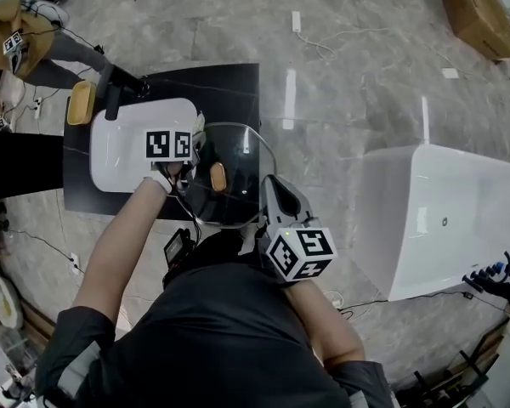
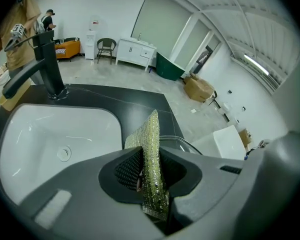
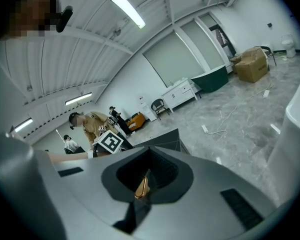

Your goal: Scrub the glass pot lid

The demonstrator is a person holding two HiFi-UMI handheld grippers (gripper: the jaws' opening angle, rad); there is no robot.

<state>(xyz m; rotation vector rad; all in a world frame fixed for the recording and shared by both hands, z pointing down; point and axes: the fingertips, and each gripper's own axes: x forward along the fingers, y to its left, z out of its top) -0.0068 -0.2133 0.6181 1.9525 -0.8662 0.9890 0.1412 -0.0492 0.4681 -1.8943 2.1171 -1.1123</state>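
Evidently the 2 tools divide the work. The right gripper (image 3: 142, 184) has its jaws pressed together on the rim of the glass pot lid (image 1: 242, 164). Its own view looks along the glass edge-on, with the brass-coloured knob (image 3: 142, 188) showing just ahead of the jaws. That pinch at the near rim probably serves to steady the lid and leave its face free for rubbing.

The left gripper (image 2: 149, 179) is clamped on a glittery green-gold scrub pad (image 2: 151, 144), which stands upright between the jaws and sticks out past their tips. The lid's curved rim lies just beyond the pad, to that gripper's right. Whether pad and glass touch cannot be told.

Ahead of the left gripper and below it sits a white sink basin (image 2: 20, 129) set in a black counter (image 1: 229, 87), with a black faucet (image 2: 46, 66) at the far side; working here likely keeps drips over the basin.

Farther out, the floor (image 1: 357, 66) is glossy grey stone. A white bathtub (image 1: 442, 211) stands well to the right of the right gripper, and a cardboard box (image 1: 480, 11) lies beyond it.
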